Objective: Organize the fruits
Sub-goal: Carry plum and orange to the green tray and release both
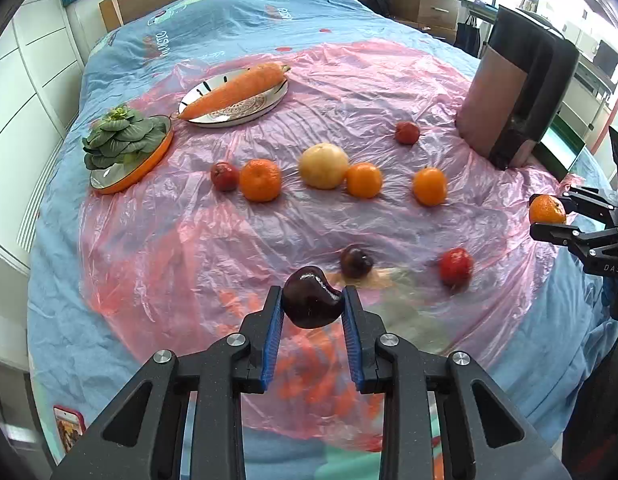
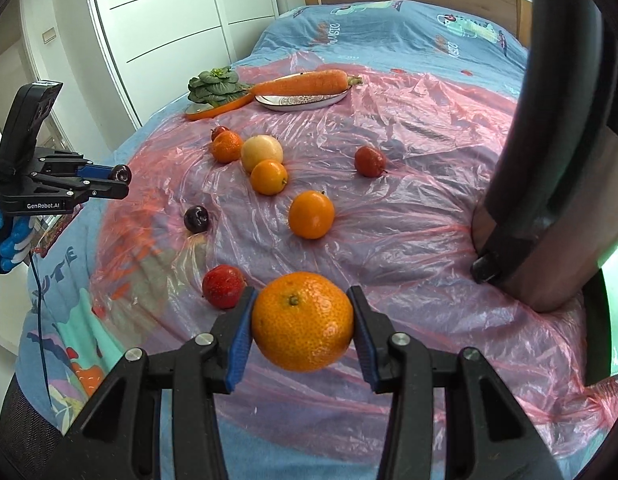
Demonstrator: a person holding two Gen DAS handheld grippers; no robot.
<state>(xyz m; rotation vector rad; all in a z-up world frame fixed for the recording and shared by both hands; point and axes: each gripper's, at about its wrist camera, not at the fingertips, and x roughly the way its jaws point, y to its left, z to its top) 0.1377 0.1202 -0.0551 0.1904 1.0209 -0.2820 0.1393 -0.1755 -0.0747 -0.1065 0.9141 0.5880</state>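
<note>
Nearest in the left wrist view, the left gripper (image 1: 312, 303) is pinched onto a dark plum (image 1: 311, 298), held clear of the pink plastic sheet (image 1: 189, 240). The plum is roundish with no real long axis; its glossy cleft is turned up and to the right. In the right wrist view, the right gripper (image 2: 302, 322) is clamped on a mandarin (image 2: 302, 322), pads pressed to both sides, also held off the sheet. The mandarin is near-spherical, slightly flattened, with its stem end facing up toward the camera.

Step judged: transport phase, both fruits picked and carried, no placement yet. The next move seems to call for a matching group per fruit, a descent onto the sheet and release without rolling; the crinkled plastic over soft bedding may let round fruit drift.

Just beyond lie a second dark plum (image 1: 356, 261) and a red fruit (image 1: 456, 266). Further out, a loose row is seen: small red fruit (image 1: 225, 176), orange (image 1: 261, 180), pale yellow fruit (image 1: 324, 165) touching an orange (image 1: 364, 180), another orange (image 1: 429, 186), a red fruit (image 1: 407, 132) behind. Farthest, a carrot (image 1: 233, 90) lies across a plate (image 1: 277, 98), long axis diagonal, tip toward the greens (image 1: 121, 136) on an orange-rimmed dish (image 1: 149, 164).
</note>
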